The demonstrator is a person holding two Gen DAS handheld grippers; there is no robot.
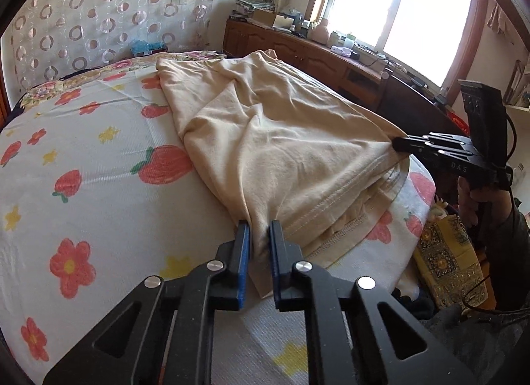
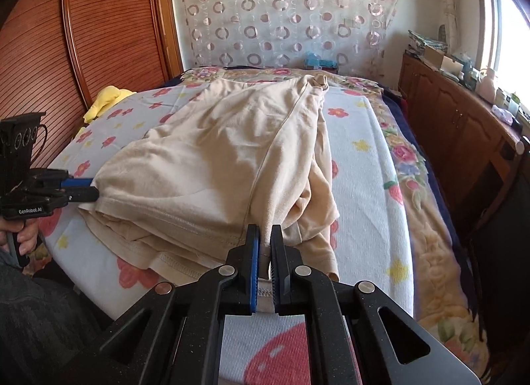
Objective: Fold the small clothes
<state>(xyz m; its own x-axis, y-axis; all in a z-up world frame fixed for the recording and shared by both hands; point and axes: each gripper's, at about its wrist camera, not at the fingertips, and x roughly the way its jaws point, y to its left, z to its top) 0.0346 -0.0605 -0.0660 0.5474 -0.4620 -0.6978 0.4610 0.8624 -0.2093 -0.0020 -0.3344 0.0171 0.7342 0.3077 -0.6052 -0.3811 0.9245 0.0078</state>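
1 beige garment [image 1: 278,139] is lying rumpled on the strawberry-print sheet [image 1: 82,153] covering the bed. 2 grippers are pinching its near hem: the left gripper [image 1: 259,236] is clamping 1 corner, and the right gripper [image 2: 265,242] is clamping the other. 1 yellow cloth [image 2: 106,100] is sitting by the headboard [image 2: 99,20].

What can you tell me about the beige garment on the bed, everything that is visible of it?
The beige garment is soft knit cloth, like cotton, with stitched hems along its near edge. It lies crumpled and partly doubled over on the flower and strawberry printed bed cover, layers showing at the hem. The left tool pinches one near corner and the right tool pinches the other, so the hem stretches between them. The far end reaches toward the head of the bed.
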